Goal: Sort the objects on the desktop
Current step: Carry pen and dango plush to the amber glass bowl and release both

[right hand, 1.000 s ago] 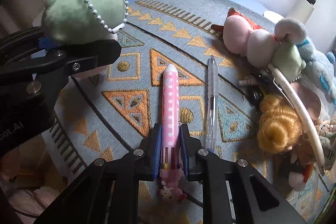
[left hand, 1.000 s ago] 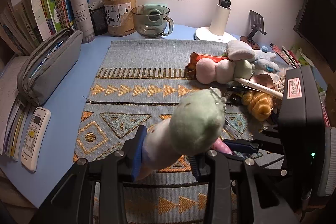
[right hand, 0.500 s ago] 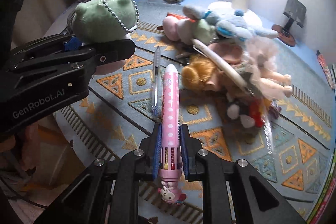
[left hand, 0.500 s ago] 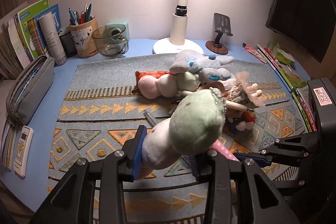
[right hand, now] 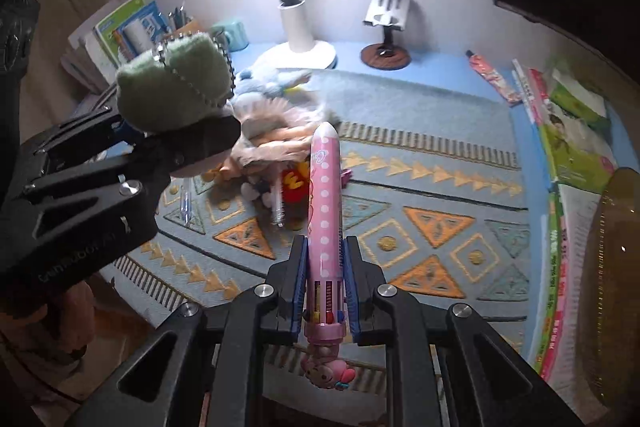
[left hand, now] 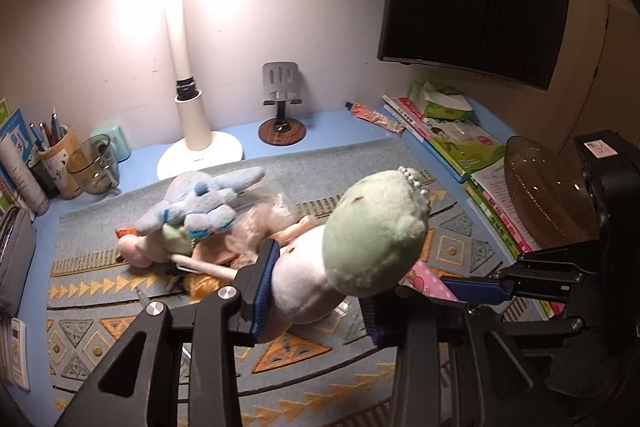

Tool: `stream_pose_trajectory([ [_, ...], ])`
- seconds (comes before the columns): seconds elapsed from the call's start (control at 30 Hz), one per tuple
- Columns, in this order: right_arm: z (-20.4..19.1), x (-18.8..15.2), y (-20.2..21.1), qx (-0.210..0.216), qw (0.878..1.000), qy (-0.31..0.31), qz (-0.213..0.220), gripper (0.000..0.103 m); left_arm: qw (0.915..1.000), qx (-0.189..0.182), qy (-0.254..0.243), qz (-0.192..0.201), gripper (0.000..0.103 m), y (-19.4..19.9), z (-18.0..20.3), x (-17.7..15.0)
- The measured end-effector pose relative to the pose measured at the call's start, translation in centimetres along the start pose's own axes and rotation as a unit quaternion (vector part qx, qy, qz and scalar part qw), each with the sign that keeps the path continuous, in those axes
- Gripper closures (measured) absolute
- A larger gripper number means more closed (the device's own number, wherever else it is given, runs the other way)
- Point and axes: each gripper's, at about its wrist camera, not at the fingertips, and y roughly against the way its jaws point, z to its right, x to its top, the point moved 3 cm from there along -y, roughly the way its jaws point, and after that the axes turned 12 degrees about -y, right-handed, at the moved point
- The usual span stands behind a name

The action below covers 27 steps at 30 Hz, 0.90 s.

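Amber bowl (left hand: 550,193) newly in view

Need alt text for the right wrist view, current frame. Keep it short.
The right hand-held gripper is shut on a pink polka-dot multicolour pen, held above a patterned desk mat. At left, the left hand-held gripper grips a green and white plush toy. Behind them lie a pile of plush toys and dolls, a white desk lamp and a phone stand.
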Motion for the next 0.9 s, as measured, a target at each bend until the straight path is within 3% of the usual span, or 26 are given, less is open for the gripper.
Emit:
stream_pose_trajectory([
  [0.23,8.1,1.3,8.2,-0.02,0.991,-0.083,0.106,0.085,0.9977,-0.033,-0.052,0.03,0.069,-1.1,7.1,5.8],
  [0.43,17.8,0.9,12.9,-0.079,0.96,-0.206,0.171,0.085,0.9906,-0.086,-0.092,0.054,0.069,-2.4,14.2,10.3],
  [0.63,25.7,-0.9,12.2,-0.103,0.931,-0.324,0.132,0.085,0.9765,-0.156,-0.145,0.035,0.069,-5.4,22.2,13.3],
  [0.9,30.0,-4.0,9.4,-0.109,0.909,-0.397,0.06,0.085,0.9511,-0.182,-0.241,-0.066,0.069,-11.6,30.8,12.7],
])
